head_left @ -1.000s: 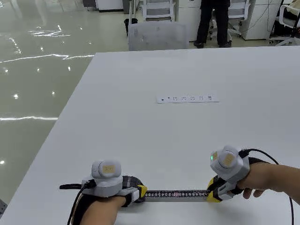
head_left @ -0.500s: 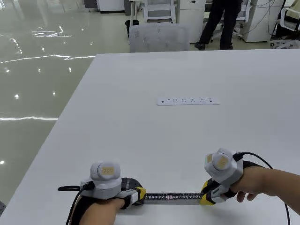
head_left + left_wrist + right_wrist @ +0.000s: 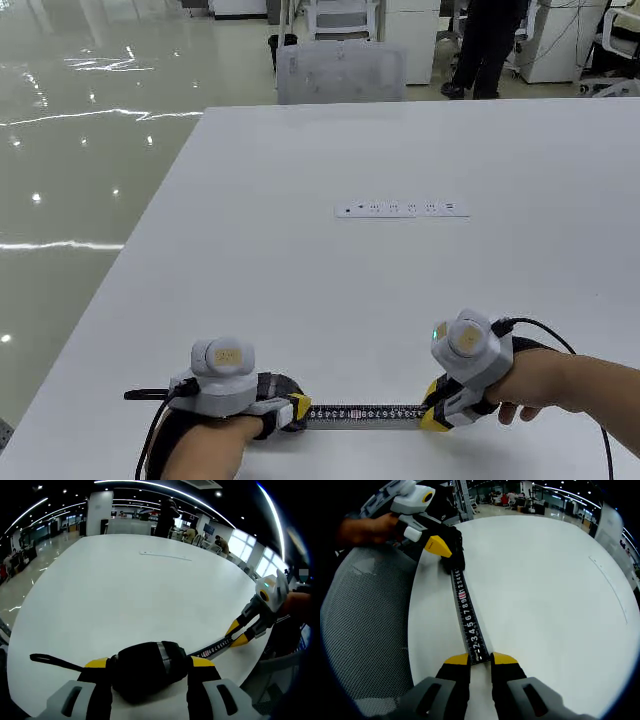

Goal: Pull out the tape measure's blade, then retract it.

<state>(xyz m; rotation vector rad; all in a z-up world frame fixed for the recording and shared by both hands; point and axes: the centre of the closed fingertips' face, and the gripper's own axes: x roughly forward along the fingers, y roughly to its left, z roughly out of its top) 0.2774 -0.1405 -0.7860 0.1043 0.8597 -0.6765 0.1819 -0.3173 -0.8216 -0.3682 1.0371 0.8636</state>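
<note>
Left gripper [image 3: 150, 662] clamps tape measure case [image 3: 144, 677]; right gripper [image 3: 480, 659] pinches extended blade [image 3: 465, 605] end

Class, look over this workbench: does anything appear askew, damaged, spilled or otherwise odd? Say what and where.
Nothing stands out. The left claw grips the tape measure, and its blade runs straight and flat along the table to the right claw, unkinked. The power strip lies flat farther back.
</note>
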